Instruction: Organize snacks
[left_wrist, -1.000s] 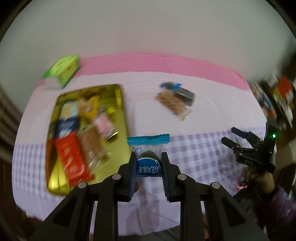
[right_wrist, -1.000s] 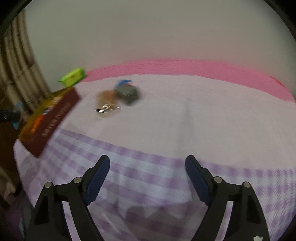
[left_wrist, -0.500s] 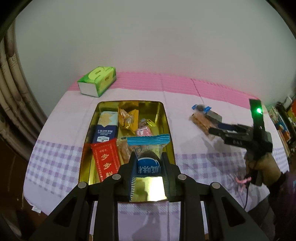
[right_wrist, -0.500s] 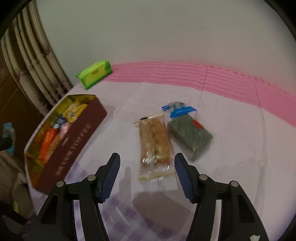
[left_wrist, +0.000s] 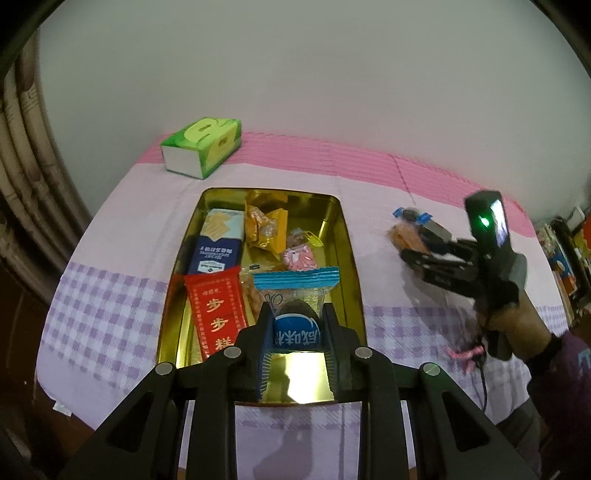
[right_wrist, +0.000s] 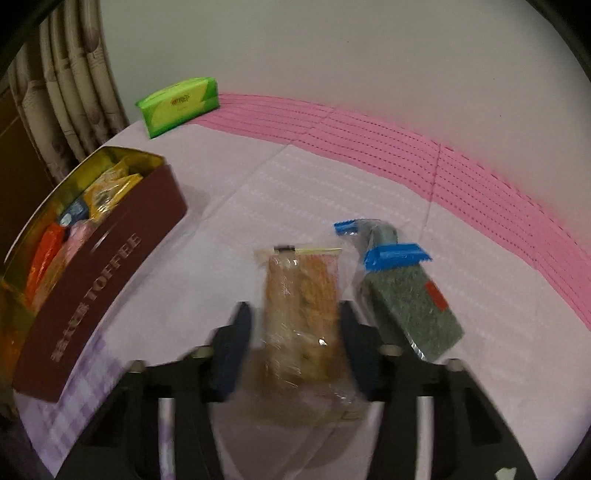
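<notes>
My left gripper (left_wrist: 297, 314) is shut on a clear snack packet with a blue top seam (left_wrist: 296, 282), held above the near end of the gold tin (left_wrist: 345, 258). Several wrapped snacks lie in that tin. In the right wrist view a brown bar in a clear wrapper (right_wrist: 301, 295) lies on the cloth between the jaws of my right gripper (right_wrist: 295, 321). Those jaws are closing, with a narrow gap still showing at the left pad. A grey-green packet with blue ends (right_wrist: 410, 302) lies just to its right. The left wrist view shows the right gripper (left_wrist: 410, 247) over these two packets.
A green tissue pack (left_wrist: 202, 150) sits at the back left by the wall. The tin's maroon side (right_wrist: 99, 266) stands left of the right gripper. The table wears a lilac cloth with a pink band (right_wrist: 369, 140). A person's hand (left_wrist: 517, 325) holds the right gripper. Curtains hang at left.
My right gripper swept across the table to the two loose packets and narrowed its jaws around the brown bar. My left gripper carried its packet over the tin.
</notes>
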